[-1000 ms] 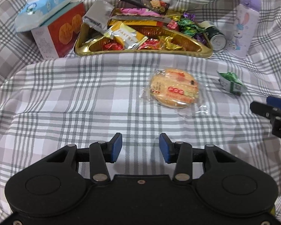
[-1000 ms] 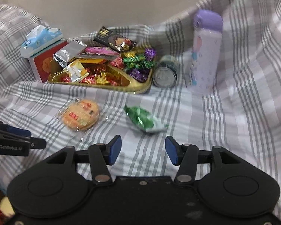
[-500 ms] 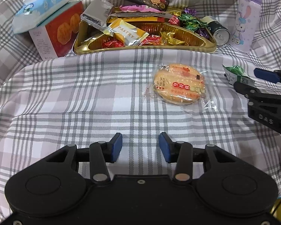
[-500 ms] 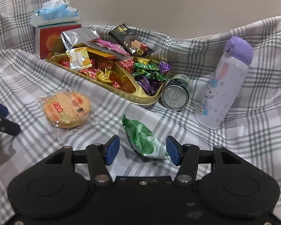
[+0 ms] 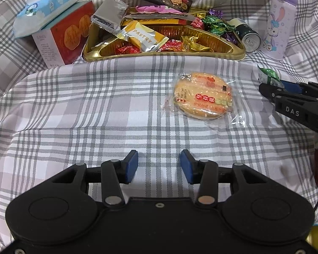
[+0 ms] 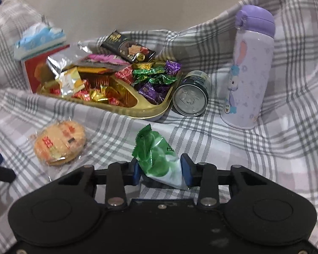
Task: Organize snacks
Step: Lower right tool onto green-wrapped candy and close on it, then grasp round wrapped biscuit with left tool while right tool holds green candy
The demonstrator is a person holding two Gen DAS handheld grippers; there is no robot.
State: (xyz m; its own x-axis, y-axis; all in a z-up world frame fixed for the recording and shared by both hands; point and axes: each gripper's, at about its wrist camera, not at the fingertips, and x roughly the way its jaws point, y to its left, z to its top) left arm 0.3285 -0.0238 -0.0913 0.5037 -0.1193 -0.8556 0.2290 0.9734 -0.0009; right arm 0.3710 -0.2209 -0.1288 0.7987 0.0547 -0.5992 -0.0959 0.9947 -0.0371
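**A:** What's different from a moment ago?

**B:** The right gripper point(image 6: 161, 172) has closed in on the green snack packet point(image 6: 159, 158). Half a second back its fingers stood wide with the packet lying between them on the plaid cloth point(image 6: 212, 144); now both blue pads press its lower end, and the packet's crimped top sticks up toward the far side.

**A:** Is it off the cloth yet?

**B:** I cannot tell. From the left wrist view the packet point(image 5: 268, 76) sits at the right gripper's tips, close to the cloth, well right of the round cracker.

**A:** And the left gripper?

**B:** The left gripper point(image 5: 159, 166) holds nothing. Its fingers are moderately apart over bare plaid at the near side, as in the earlier frames. The wrapped cracker point(image 5: 203, 95) lies ahead of it and a little to the right, untouched.

**A:** What does this mean for the task?

**B:** I'd judge the grasp made, so the carry comes next. The gold tray point(image 6: 150, 110) sits just beyond, its near right compartment holding green and purple foil candies point(image 6: 154, 78), a likely home for a green wrapper. A can point(image 6: 190, 99) lies on its side touching the tray's right edge, with a purple bottle point(image 6: 250, 74) standing further right, so the approach should stay left of those.

**A:** Any risk?

**B:** The wrapper looks slippery and puffy; a pinch at one end may let it swing or slide.
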